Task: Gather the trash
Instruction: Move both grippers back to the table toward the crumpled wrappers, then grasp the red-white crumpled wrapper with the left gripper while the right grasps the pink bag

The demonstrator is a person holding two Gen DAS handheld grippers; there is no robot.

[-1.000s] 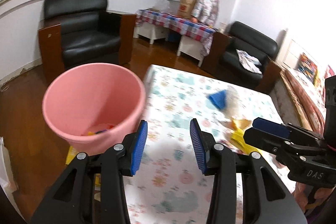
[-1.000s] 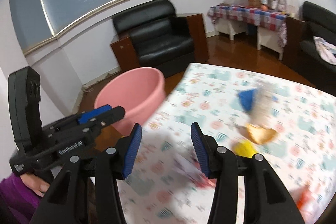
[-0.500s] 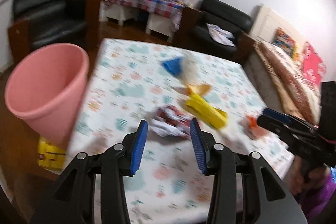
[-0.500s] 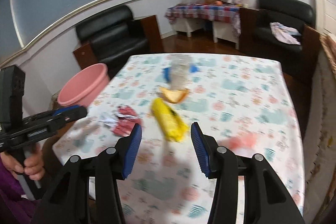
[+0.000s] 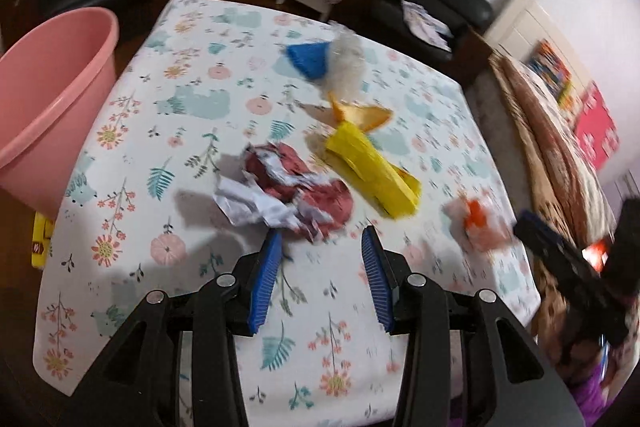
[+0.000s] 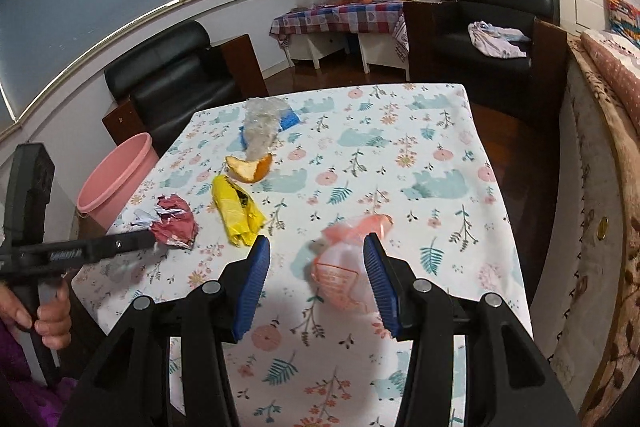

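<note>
A crumpled red-and-white paper wrapper [image 5: 286, 187] lies on the floral tablecloth [image 5: 192, 99], just beyond the left gripper [image 5: 322, 243], jaws apart and empty. At its nine o'clock stands a pink plastic bucket [image 5: 48, 99]. The right gripper [image 6: 316, 247], open, frames an orange-printed plastic bag [image 6: 344, 267].

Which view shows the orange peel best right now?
The right wrist view: the orange peel is sharp there, its pale inside visible, beside the yellow bag. The left wrist view shows it too, but motion-blurred, just beyond the yellow bag.
</note>
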